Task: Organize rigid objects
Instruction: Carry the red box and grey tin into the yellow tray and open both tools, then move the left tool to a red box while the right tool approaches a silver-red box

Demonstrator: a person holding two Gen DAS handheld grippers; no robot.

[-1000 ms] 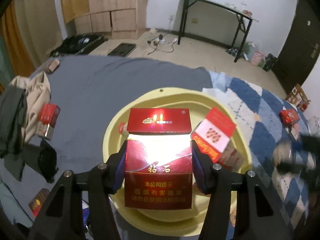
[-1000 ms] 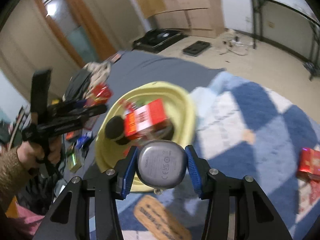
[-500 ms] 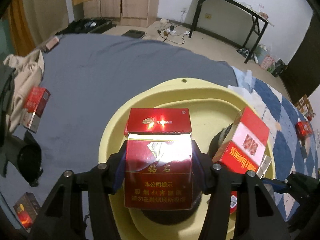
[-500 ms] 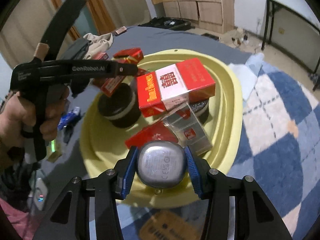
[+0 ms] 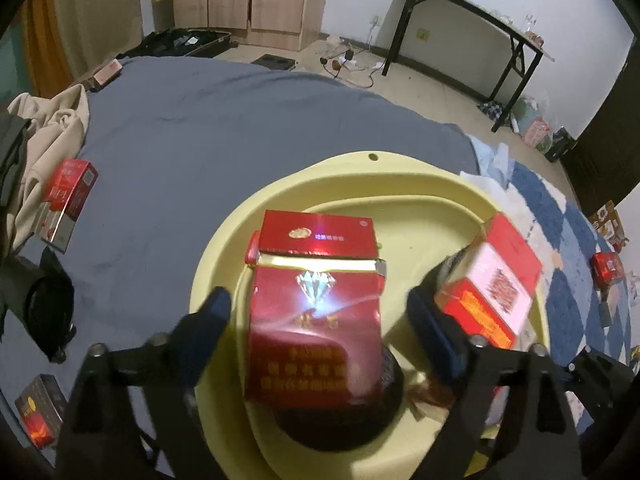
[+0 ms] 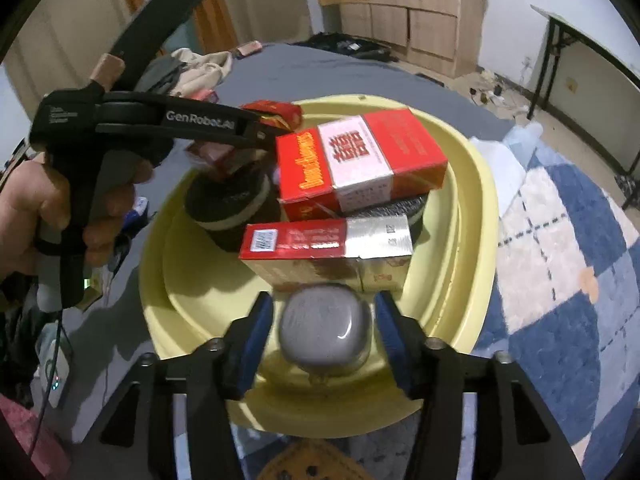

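A yellow basin [image 5: 404, 188] [image 6: 472, 216] lies on the bed. My left gripper [image 5: 316, 312] is open over it; a dark red cigarette pack [image 5: 316, 320] sits loose between the spread fingers, on a black round object [image 5: 340, 420]. My right gripper [image 6: 324, 320] is open too; a grey rounded case [image 6: 324, 328] is between its fingers with gaps on both sides, over the basin's near part. A red-and-white box [image 6: 360, 160] [image 5: 492, 284] and a red-and-silver pack [image 6: 328, 236] lie in the basin.
A black-and-white round object [image 6: 236, 204] stands in the basin. More red packs [image 5: 66, 196] [image 5: 608, 266] and a dark box [image 5: 40, 416] lie on the grey-blue sheet. Clothes [image 5: 44, 120] are heaped at left. A checked blue blanket [image 6: 560, 260] is at right.
Both grippers have opened. The left let go of the dark red pack over the basin. The right let go of the grey case and moved further over the basin.
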